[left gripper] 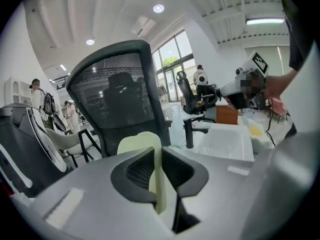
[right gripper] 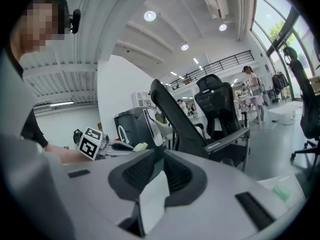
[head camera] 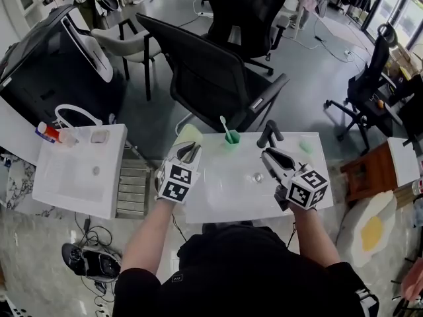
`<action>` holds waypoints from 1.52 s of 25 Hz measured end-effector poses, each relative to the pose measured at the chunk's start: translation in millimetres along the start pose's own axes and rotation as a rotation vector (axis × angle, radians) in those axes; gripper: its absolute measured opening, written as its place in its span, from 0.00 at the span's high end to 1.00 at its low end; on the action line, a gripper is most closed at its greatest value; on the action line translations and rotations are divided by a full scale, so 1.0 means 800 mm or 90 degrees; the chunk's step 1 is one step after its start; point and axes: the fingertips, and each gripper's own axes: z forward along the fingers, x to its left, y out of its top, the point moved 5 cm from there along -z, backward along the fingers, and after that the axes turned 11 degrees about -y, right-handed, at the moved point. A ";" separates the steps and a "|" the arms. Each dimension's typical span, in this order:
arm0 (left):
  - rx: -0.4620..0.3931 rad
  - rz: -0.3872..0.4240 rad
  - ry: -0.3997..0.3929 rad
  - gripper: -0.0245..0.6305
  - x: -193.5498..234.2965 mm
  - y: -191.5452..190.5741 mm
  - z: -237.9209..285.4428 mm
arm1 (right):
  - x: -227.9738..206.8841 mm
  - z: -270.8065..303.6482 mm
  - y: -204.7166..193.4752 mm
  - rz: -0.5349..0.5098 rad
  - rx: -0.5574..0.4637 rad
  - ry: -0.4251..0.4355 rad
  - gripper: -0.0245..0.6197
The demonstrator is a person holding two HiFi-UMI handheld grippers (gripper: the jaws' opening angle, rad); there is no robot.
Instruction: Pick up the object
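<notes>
**Pad (left gripper: 140, 141) in the left tool (left gripper: 158, 150), white slip (right gripper: 154, 201) in the right tool (right gripper: 160, 154)**

Neither thing lay off to a side waiting to be reached for: each sat inside a tool. The pale yellow pad stood on edge between the left tool's jaws, which were drawn nearly together and pressed on both its flat faces. Its long axis ran straight out ahead, past the tips, toward the black office chair (left gripper: 112, 96) behind the table (head camera: 225, 190). In the head view it showed as a pale patch just beyond that tool, at the table's far left corner, near the green cup (head camera: 230, 138) with a toothbrush (head camera: 224, 124) in it. The right tool was well apart from the left, over the table's right half near the black tap (head camera: 269, 134). Its jaws were narrowed onto the white slip, which also stood on edge and stuck out rearward from them. I judged that the next move would turn on keeping each piece square in its grip, as both reached well beyond the pads.
</notes>
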 end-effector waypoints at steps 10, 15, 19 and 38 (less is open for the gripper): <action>-0.110 -0.063 0.057 0.88 -0.013 0.089 -0.016 | -0.063 -0.022 0.024 -0.028 -0.027 0.038 0.92; -0.154 -0.064 0.071 0.88 -0.023 0.126 -0.022 | -0.088 -0.025 0.029 -0.021 -0.040 0.045 0.94; -0.188 -0.073 0.072 0.88 -0.030 0.145 -0.023 | -0.099 -0.031 0.033 -0.015 -0.057 0.041 0.94; -0.201 -0.126 0.081 0.88 -0.031 0.126 -0.013 | -0.103 -0.045 0.028 -0.054 -0.075 0.013 0.95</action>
